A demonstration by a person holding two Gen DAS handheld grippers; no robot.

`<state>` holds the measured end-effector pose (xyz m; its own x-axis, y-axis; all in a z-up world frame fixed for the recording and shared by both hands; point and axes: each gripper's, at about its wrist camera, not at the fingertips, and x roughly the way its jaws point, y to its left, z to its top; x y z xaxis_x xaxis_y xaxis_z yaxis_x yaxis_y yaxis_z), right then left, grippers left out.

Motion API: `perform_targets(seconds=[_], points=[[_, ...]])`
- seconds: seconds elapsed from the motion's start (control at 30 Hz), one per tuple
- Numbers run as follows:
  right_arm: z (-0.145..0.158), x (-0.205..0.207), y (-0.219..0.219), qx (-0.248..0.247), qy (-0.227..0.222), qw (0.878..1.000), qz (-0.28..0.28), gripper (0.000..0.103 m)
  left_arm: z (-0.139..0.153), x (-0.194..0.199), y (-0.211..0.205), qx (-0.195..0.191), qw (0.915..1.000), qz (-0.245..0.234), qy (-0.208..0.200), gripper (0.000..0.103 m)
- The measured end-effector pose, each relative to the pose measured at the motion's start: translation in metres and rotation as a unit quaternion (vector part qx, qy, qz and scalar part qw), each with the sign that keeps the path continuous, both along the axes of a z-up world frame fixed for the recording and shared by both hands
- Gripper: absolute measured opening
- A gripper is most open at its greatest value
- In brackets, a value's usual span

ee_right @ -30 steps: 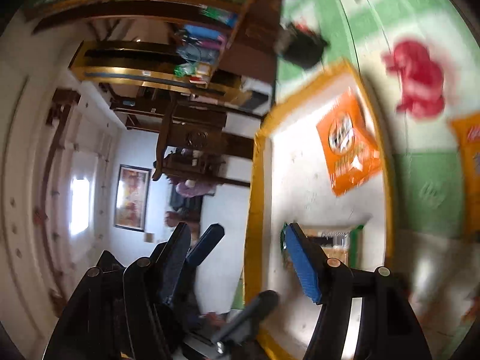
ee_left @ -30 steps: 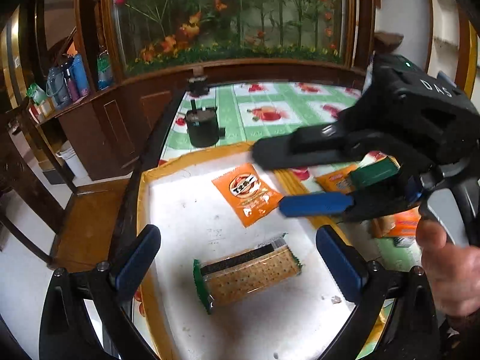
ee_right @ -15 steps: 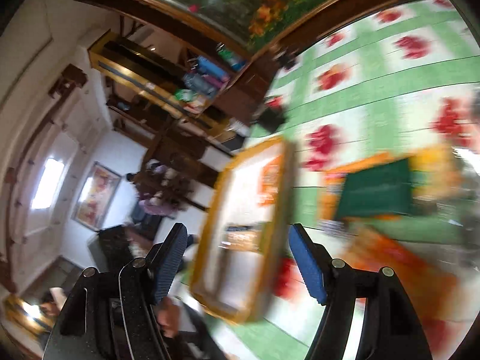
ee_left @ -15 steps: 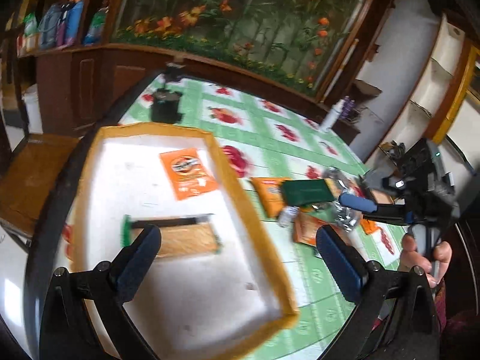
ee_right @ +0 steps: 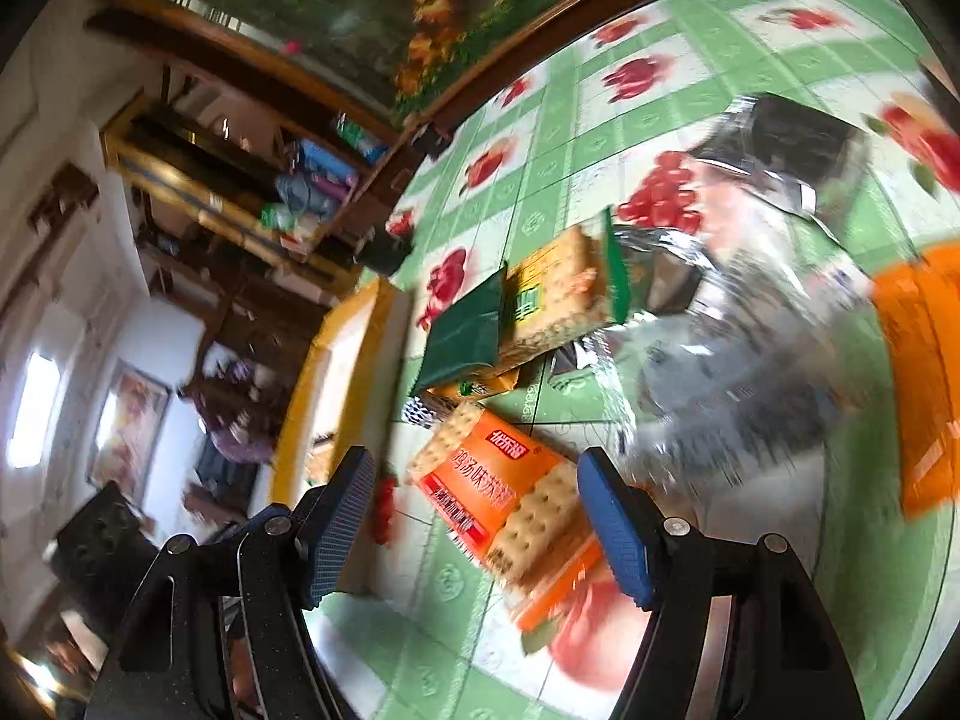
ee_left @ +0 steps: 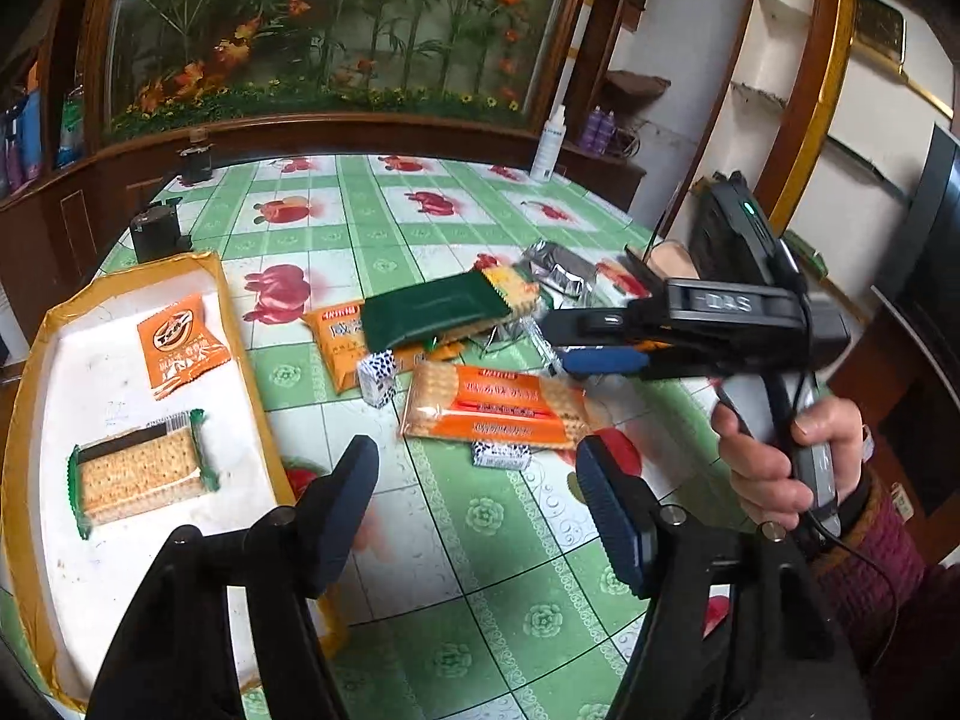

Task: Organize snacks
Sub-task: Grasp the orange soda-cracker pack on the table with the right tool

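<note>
Orange is the colour now framed between both pairs of jaws: the orange cracker pack (ee_left: 495, 414) lies flat on the green tablecloth (ee_left: 498, 540), at the near edge of the loose snack pile. A second ago the left camera looked straight down into the yellow-rimmed tray (ee_left: 231, 324), with the right gripper reaching over it; since then both tools have swung away from the tray and toward the pile. The tray holds two items, a small orange sachet (ee_left: 180, 345) and a green-edged cracker pack (ee_left: 141, 474), and neither has shifted in that time.

The left gripper (ee_left: 480, 510) is spread wide and holds nothing, hovering near the tray's corner. The right gripper (ee_right: 477, 531) is also spread wide and empty; in its own blurred view the orange cracker pack (ee_right: 510, 504) sits between its fingers but is not yet pinched. From the left view its blue fingers (ee_left: 603, 360) hang just over the pile.

My reading is that the last delivery is finished and a new pick is beginning, most likely that orange pack. Remaining on the cloth are the dark green cracker pack (ee_left: 441, 312), a second orange packet (ee_left: 342, 348) under it, silver foil wrappers (ee_left: 558, 273) and small patterned sweets (ee_left: 377, 375), so much sorting is left.
</note>
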<state>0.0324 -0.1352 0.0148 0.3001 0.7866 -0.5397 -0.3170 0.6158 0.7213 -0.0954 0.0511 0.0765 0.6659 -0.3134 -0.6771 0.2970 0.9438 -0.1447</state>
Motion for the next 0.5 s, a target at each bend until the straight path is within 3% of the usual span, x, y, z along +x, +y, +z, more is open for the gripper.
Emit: perform_targets(seconds=[0.2, 0.33, 0.5], points=[[-0.013, 0.006, 0.039, -0.086, -0.029, 0.993, 0.075, 0.075, -0.003, 0.001, 0.007, 0.010, 0.9998, 0.011, 0.009, 0.068], [-0.010, -0.018, 0.053, -0.134, -0.075, 0.980, 0.126, 0.075, -0.005, 0.000, 0.013, 0.009, 0.9997, 0.015, 0.015, 0.068], [-0.011, -0.029, 0.056, -0.164, -0.104, 0.974, 0.118, 0.075, -0.011, 0.004, 0.013, 0.007, 0.9995, 0.015, 0.026, 0.068]])
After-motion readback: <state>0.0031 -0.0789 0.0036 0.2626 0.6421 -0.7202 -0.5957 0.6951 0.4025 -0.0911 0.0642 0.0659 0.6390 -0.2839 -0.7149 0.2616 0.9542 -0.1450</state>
